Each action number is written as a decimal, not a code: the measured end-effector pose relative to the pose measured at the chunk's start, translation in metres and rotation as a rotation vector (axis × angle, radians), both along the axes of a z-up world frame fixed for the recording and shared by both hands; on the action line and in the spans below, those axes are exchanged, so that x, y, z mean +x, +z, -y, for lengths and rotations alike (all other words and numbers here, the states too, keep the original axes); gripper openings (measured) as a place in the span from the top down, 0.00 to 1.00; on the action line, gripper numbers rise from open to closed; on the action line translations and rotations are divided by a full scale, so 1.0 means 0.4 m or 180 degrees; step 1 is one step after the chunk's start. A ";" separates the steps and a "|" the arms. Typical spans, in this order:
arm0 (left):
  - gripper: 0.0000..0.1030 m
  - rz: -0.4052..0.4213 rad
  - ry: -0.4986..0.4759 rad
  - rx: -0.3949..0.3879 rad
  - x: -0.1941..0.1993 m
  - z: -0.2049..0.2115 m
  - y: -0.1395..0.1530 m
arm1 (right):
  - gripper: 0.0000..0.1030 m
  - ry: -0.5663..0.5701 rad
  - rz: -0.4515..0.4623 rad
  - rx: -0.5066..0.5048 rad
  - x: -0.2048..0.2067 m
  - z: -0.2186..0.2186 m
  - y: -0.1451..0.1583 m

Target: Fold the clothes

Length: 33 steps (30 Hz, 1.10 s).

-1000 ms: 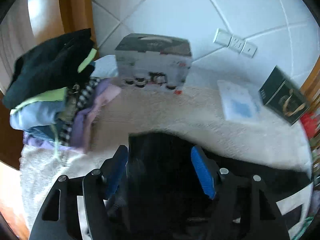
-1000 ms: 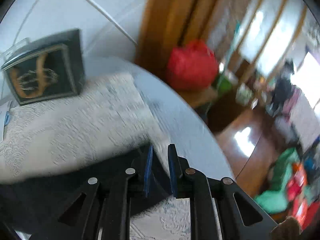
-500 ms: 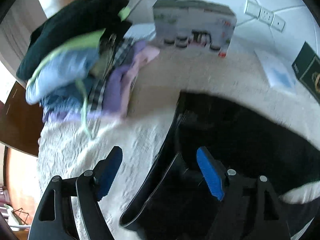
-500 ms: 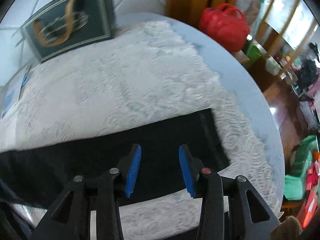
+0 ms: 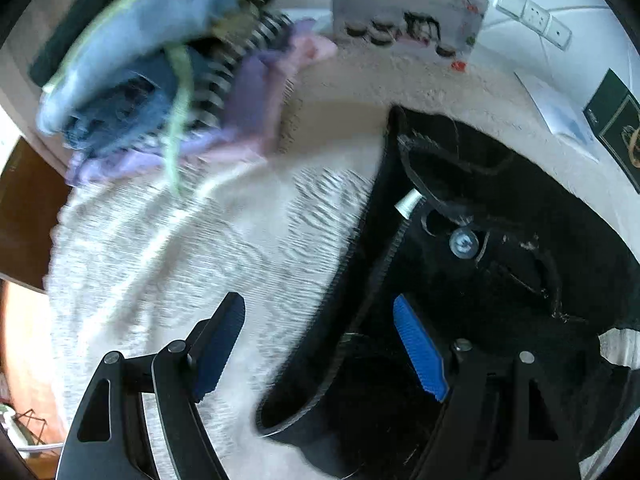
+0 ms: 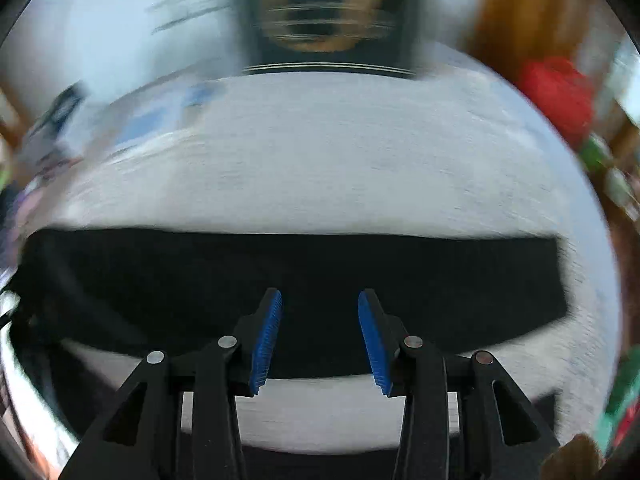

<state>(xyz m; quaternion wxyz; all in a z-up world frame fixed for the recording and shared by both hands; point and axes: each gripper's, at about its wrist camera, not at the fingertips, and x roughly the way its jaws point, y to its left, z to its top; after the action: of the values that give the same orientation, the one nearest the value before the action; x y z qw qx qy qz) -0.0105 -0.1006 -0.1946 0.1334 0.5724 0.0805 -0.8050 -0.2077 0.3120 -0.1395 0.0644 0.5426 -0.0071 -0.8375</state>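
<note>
A black pair of trousers (image 5: 500,240) lies on the white lace tablecloth (image 5: 200,248), waistband, zipper and metal button (image 5: 463,242) facing up. My left gripper (image 5: 320,340) hovers open over the waistband edge, one blue pad over the cloth, the other over the black fabric. In the right wrist view the trouser leg (image 6: 280,276) stretches flat as a dark band across the table. My right gripper (image 6: 319,332) is open just above it, holding nothing.
A pile of folded clothes (image 5: 160,72) sits at the far left of the table. A grey printed box (image 5: 404,12) stands by the tiled wall, a dark green box (image 6: 332,20) at the back, a white packet (image 5: 560,116) beside it. A red bag (image 6: 556,96) lies beyond the table edge.
Both grippers have let go of the trousers and opened. The right one swung left along the laid-out leg; the left one pulled back and down toward the waistband.
</note>
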 end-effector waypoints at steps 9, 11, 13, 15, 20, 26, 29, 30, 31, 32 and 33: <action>0.77 0.0066 0.0149 0.0124 0.039 0.021 -0.025 | 0.82 0.1601 0.0018 -0.0437 0.037 0.657 -0.001; 0.69 0.0059 0.0159 0.0085 0.033 0.022 -0.023 | 0.82 0.1869 0.0012 -0.0489 0.052 0.785 0.000; 0.65 -0.0021 0.0171 0.0133 0.049 0.033 0.013 | 0.82 0.2114 0.0003 -0.0513 0.059 0.906 -0.001; 0.54 -0.0110 0.0200 0.0193 0.074 0.049 0.055 | 0.82 0.2287 0.0033 -0.0559 0.069 0.997 -0.012; 0.51 -0.0392 0.0151 0.0204 0.084 0.052 0.162 | 0.82 0.2586 0.0361 -0.0557 0.093 1.147 -0.106; 0.51 -0.0611 -0.0006 0.0317 0.003 0.042 0.179 | 0.81 0.2758 0.0497 -0.0441 0.157 1.195 -0.213; 0.51 -0.0335 -0.0153 0.0405 -0.067 0.025 0.081 | 0.80 0.2558 0.0689 -0.0719 0.134 1.159 -0.209; 0.51 -0.0289 -0.0174 0.0365 -0.074 0.020 0.067 | 0.80 0.2506 0.0659 -0.0774 0.133 1.142 -0.197; 0.47 -0.0302 -0.0190 0.0333 -0.074 0.017 0.067 | 0.80 0.2466 0.0575 -0.0771 0.139 1.121 -0.180; 0.43 -0.0316 -0.0206 0.0301 -0.073 0.014 0.067 | 0.80 0.2429 0.0491 -0.0753 0.145 1.101 -0.165; 0.32 -0.0329 -0.0221 0.0269 -0.072 0.010 0.068 | 0.80 0.2419 0.0424 -0.0655 0.152 1.086 -0.158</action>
<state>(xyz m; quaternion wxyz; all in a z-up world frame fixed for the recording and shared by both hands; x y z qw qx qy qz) -0.0393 -0.1048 -0.1675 0.0768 0.5376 0.1012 -0.8336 -0.1467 -0.1225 -0.2028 0.4231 0.5504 0.1061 -0.7119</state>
